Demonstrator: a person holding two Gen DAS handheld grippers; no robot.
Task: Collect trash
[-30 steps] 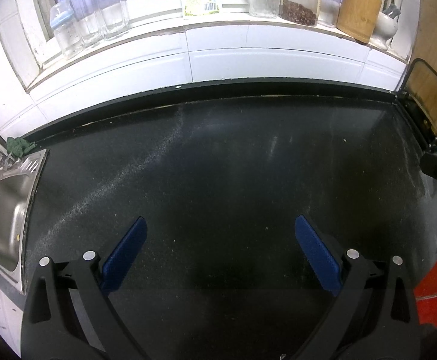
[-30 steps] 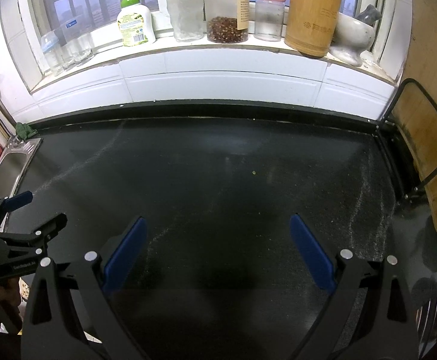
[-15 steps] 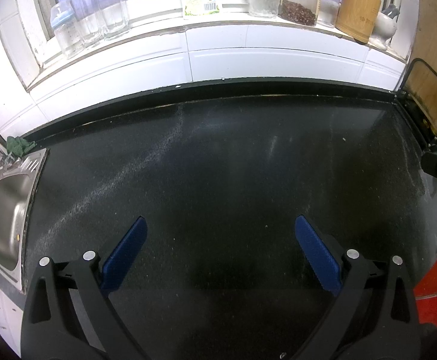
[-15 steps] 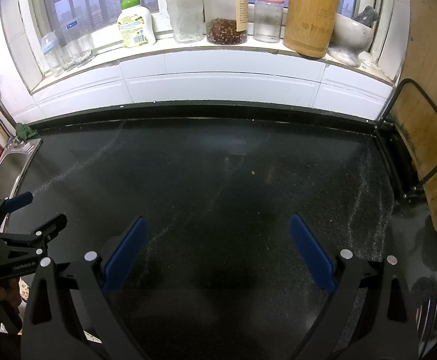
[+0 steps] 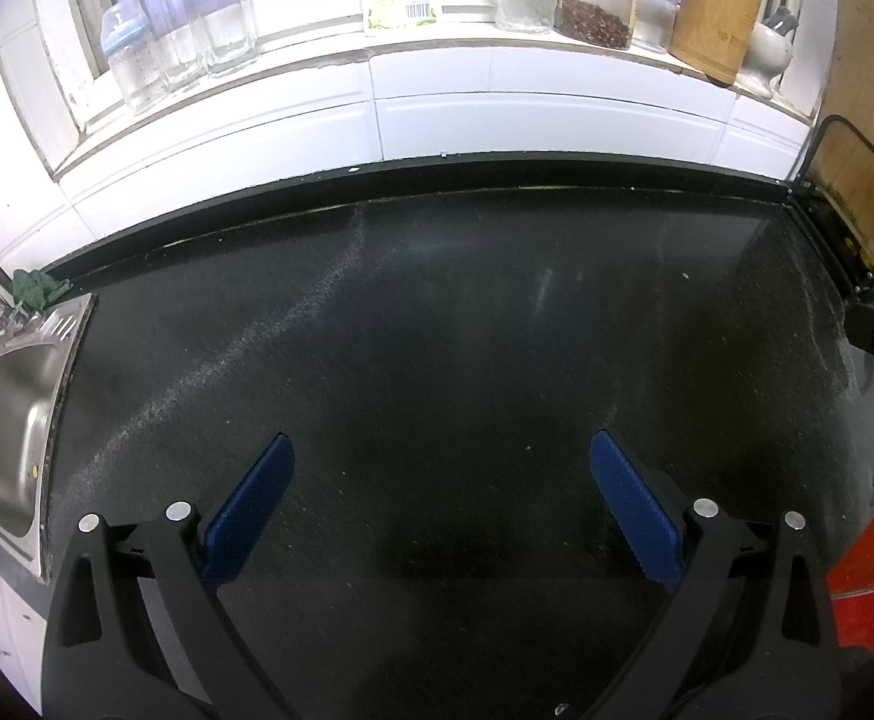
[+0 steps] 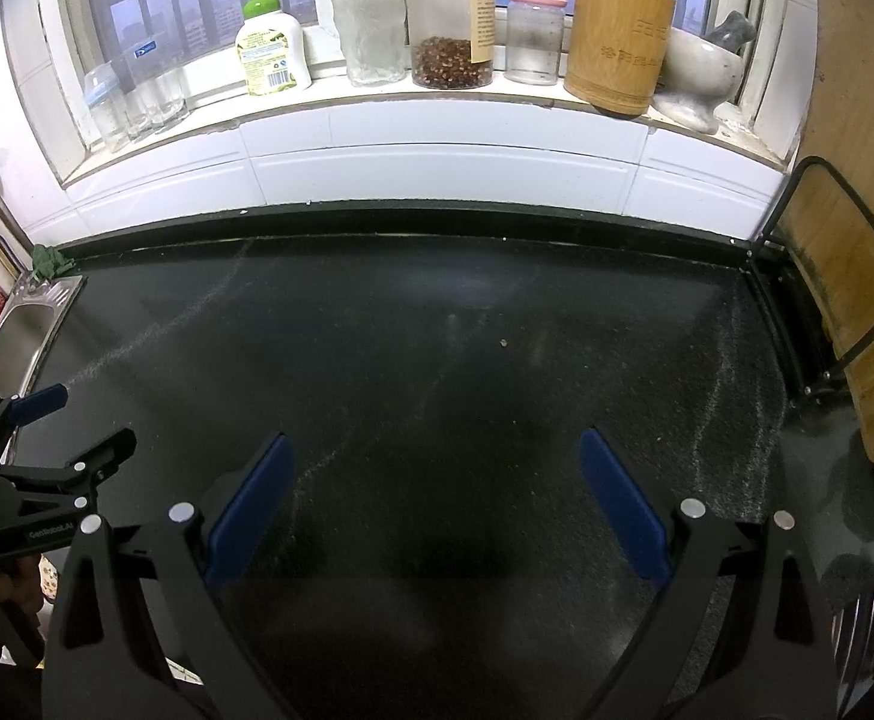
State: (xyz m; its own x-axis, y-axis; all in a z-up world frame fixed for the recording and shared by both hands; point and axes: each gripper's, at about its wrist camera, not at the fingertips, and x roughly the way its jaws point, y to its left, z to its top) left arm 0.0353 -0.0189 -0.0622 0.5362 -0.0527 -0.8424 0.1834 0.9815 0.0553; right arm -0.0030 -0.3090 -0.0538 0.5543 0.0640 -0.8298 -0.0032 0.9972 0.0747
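Both grippers spread wide, empty, above the black counter point(image 5: 437, 330). Left gripper point(image 5: 437, 492) hangs over mid-counter; sink point(image 5: 11, 420) at its left, green rag point(image 5: 38, 288) behind the sink's corner. Right gripper point(image 6: 431, 492) likewise wide, nothing between its blue pads point(image 6: 623, 504). One small speck point(image 6: 503, 343) lies on the counter ahead of the right gripper, possibly a crumb, too small to tell. Sill holds a soap bottle point(image 6: 272, 48), jar point(image 6: 452, 18), bamboo holder point(image 6: 620, 42), mortar point(image 6: 701, 72). Cutting board point(image 6: 845, 276) stands at far right.
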